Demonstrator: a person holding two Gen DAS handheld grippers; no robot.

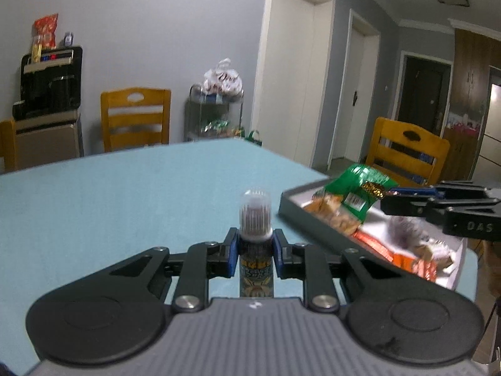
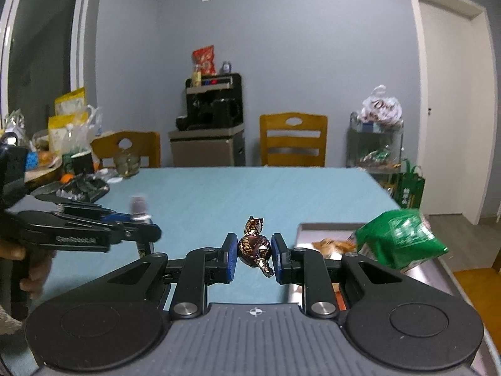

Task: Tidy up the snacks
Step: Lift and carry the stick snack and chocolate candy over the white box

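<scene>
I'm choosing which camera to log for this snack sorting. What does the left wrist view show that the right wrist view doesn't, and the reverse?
Only the left wrist view shows the orange packets lying in the tray and the dark door beyond.

Only the right wrist view shows the wrapped candy gripped in the right tongs and the clutter at the table's far left.

Both show the small bottle in the left tongs, the green snack bag, and the blue table.

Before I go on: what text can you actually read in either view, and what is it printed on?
"DAS": right gripper, on its black body.
"GenRobot.AI", blurred and uncertain: left gripper, on its side.
Candy wrapper: gold letters, partly hidden, unreadable.
Bottle label: too blurred.
Green bag label: too blurred.
</scene>
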